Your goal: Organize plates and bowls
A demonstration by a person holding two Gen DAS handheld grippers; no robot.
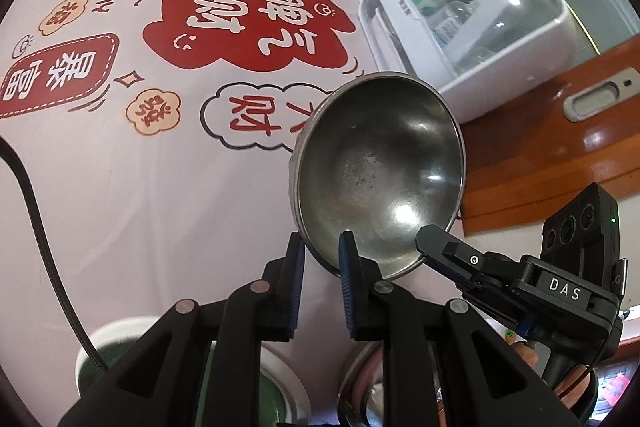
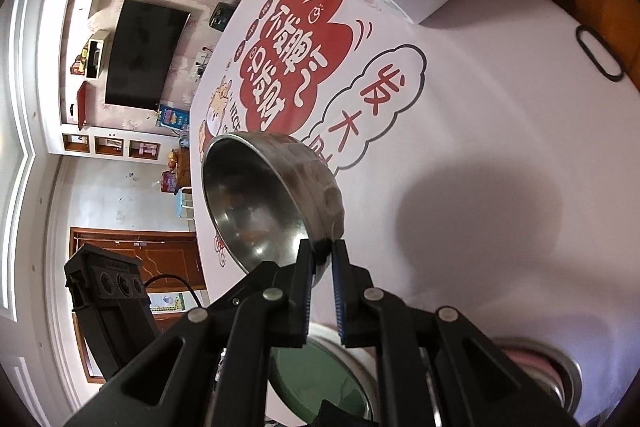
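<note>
Black linkage arms filled the foreground of both wrist views, and beyond them both grippers had hold of one stainless steel bowl (image 1: pixel 380 179). The left gripper (image 1: pixel 322 259) pinched the near rim, one of its fingers (image 1: pixel 347 259) inside the bowl and the other outside. The right gripper (image 2: pixel 322 259) was clamped narrowly on the rim at another spot, beside the first. Held so, the steel bowl hung tilted, its hollow turned toward the left camera, clear of the printed tablecloth (image 1: pixel 140 167) covering the surface; its shadow (image 2: pixel 480 211) lay on the cloth well to one side.

Judged from this, the sorting was under way and not finished: this bowl was in transit and not yet set anywhere. Below the grippers, at the near edge, sat a white bowl with a green inside (image 1: pixel 100 351) and a second metal bowl with a pinkish inside (image 2: pixel 560 367), side by side and not nested. Whether either already stood in its final place could not be told. A lidded white storage box (image 1: pixel 472 39) stood at the cloth's far edge; no plates were visible.
</note>
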